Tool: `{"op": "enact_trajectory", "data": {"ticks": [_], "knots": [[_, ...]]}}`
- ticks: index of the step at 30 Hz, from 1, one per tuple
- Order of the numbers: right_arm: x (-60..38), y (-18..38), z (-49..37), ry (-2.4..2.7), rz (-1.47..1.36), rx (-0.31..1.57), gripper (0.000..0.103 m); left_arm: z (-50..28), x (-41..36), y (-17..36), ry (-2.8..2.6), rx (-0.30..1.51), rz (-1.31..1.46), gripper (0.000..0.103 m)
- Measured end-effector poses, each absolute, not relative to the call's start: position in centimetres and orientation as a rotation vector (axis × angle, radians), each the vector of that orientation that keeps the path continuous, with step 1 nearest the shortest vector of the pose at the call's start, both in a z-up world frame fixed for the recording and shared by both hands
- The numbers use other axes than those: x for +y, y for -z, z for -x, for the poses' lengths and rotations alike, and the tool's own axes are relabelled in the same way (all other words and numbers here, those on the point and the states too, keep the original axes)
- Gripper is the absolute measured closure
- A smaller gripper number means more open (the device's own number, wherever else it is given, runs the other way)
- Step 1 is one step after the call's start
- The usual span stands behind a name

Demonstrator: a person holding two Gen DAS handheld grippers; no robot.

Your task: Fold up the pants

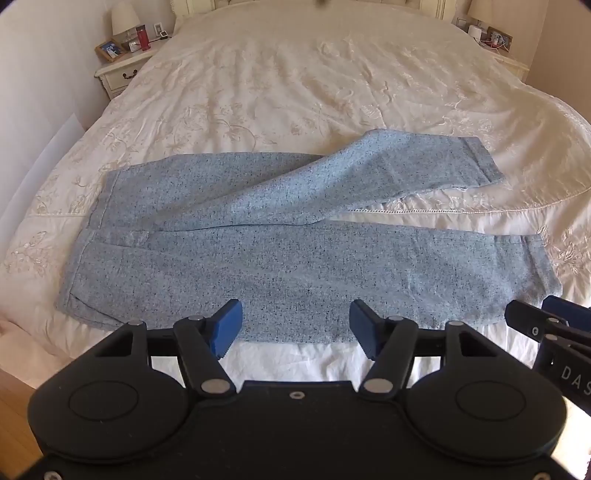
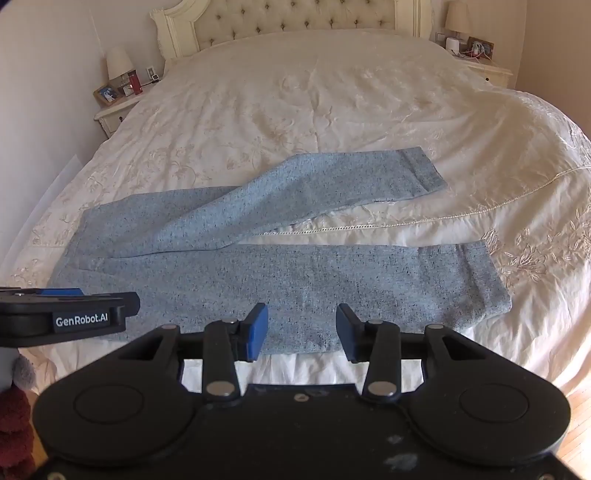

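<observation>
Light blue speckled pants [image 1: 280, 254] lie flat across the near part of the bed, waistband at the left, legs to the right. The far leg [image 1: 406, 166] angles away from the near leg [image 1: 406, 273], so the legs form a V. They also show in the right wrist view [image 2: 288, 280]. My left gripper [image 1: 295, 328] is open and empty, hovering at the near edge of the pants' middle. My right gripper [image 2: 301, 330] is open and empty, at the near edge of the near leg. Each gripper shows in the other's view: the right one [image 1: 554, 325], the left one [image 2: 74, 314].
The bed [image 1: 314, 92] has a cream embroidered bedspread. A nightstand [image 1: 122, 70] with a lamp, frame and red bottle stands at the far left, another nightstand [image 2: 484, 66] at the far right. A tufted headboard [image 2: 295, 18] is at the back. Wood floor [image 2: 580, 402] lies beside the bed.
</observation>
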State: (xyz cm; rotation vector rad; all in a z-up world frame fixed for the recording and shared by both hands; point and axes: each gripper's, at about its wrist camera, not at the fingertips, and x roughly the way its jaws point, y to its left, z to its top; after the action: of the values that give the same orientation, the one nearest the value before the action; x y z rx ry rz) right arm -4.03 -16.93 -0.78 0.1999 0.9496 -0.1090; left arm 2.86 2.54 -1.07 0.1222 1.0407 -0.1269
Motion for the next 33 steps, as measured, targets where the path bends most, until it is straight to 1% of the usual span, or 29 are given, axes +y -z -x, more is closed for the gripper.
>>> {"op": "enact_trajectory", "data": {"ticks": [16,33], "knots": [[-15.6,1.0,2.8,0.083,-0.191,0.968,0.059,-3.7,4.7,1.4,0.105,1.064,-0.097,0.037],[-14.5,0.6,2.5,0.107,-0.186,0.965,0.059,-4.6,4.9,1.4,0.147,1.059,-0.112,0.037]]}}
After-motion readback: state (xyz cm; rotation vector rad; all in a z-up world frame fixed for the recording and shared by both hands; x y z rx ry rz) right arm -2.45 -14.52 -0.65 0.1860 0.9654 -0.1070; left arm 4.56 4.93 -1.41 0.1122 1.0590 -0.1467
